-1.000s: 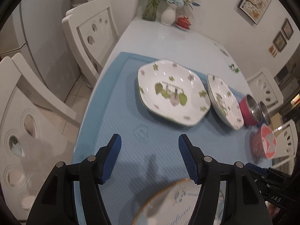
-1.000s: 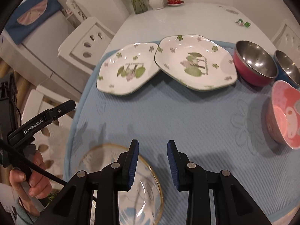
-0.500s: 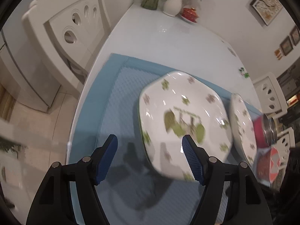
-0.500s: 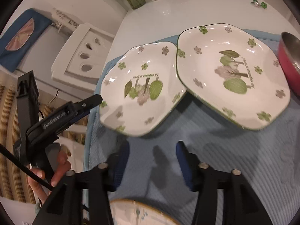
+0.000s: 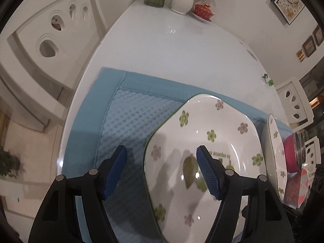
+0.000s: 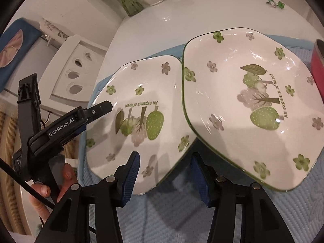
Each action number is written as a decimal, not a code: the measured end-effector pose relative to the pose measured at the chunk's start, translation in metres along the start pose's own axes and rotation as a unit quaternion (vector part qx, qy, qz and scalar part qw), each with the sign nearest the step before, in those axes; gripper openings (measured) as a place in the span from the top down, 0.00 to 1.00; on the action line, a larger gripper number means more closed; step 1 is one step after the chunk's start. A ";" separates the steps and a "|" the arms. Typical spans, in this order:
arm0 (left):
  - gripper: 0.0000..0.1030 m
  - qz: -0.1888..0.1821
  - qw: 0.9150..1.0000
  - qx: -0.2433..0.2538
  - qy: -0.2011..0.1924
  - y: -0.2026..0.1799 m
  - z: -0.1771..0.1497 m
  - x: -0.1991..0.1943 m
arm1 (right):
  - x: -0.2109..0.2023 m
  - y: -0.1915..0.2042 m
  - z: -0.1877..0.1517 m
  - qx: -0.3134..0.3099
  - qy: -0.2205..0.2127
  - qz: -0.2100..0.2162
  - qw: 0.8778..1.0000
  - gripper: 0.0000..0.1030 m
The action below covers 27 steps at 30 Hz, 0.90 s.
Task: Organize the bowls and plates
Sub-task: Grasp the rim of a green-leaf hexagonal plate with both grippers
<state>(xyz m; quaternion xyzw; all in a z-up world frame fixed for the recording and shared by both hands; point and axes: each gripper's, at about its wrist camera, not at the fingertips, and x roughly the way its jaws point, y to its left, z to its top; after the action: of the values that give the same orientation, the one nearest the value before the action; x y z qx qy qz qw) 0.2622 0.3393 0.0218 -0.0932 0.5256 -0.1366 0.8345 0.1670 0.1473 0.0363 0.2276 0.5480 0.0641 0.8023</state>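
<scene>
Two white plates with green tree prints lie on a blue mat. The left plate has its right edge under the second plate. My left gripper is open, with the left plate's left rim between its fingers and neither pad pressing on it. One finger of it shows in the right wrist view over that rim. My right gripper is open at the same plate's near corner, its pads apart from the rim.
A red bowl with a steel inside sits right of the plates, a pink bowl nearer. At the white table's far end stand vases and a red lidded cup. A white chair stands left. A hand holds the left gripper.
Both grippers have come forward and down to the left floral plate. The right gripper's fingers have spread from nearly shut. The gold-rimmed plate near the front has left both views.
</scene>
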 end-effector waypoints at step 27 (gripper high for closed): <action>0.68 0.021 1.000 0.014 -0.011 0.037 -0.017 -0.019 | 0.029 0.044 -0.008 -0.121 0.033 -0.015 0.992 0.76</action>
<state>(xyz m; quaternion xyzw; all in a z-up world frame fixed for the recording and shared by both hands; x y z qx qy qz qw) 0.2438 0.3800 0.0201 -0.0721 0.5165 -0.1255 0.8439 0.1775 0.1984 0.0285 0.1184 0.5656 0.1247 0.8065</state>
